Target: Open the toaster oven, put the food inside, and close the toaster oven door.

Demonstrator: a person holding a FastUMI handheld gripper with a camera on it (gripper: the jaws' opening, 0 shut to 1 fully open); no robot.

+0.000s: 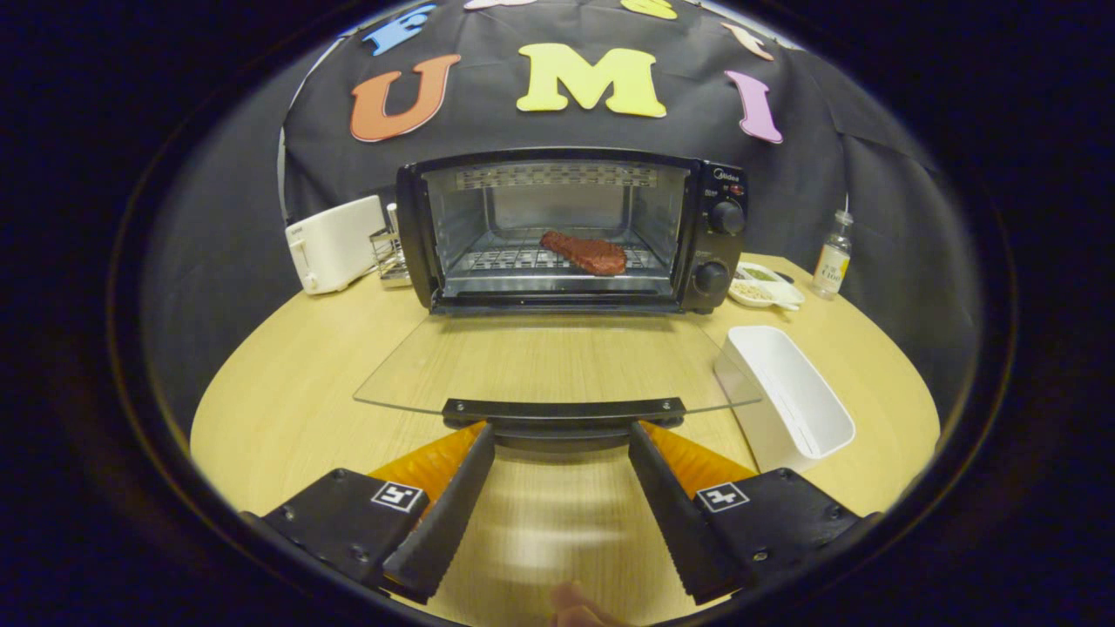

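Note:
A black toaster oven (714, 235) stands at the back of the round wooden table. Its glass door (557, 361) lies folded down flat toward me. A reddish-brown piece of steak (585, 252) rests on the wire rack inside the oven. The door's black handle (562, 409) runs across just ahead of my fingertips. My gripper (562, 435) is open, its two fingers spread wide with the tips right under or at the handle, and nothing is held between them.
A white rectangular tray (788, 396) sits right of the door. A white toaster (335, 244) and a small wire rack (390, 254) stand left of the oven. A small dish (762, 286) and a bottle (834, 257) are at the right rear. A fingertip (575, 605) shows below the fingers.

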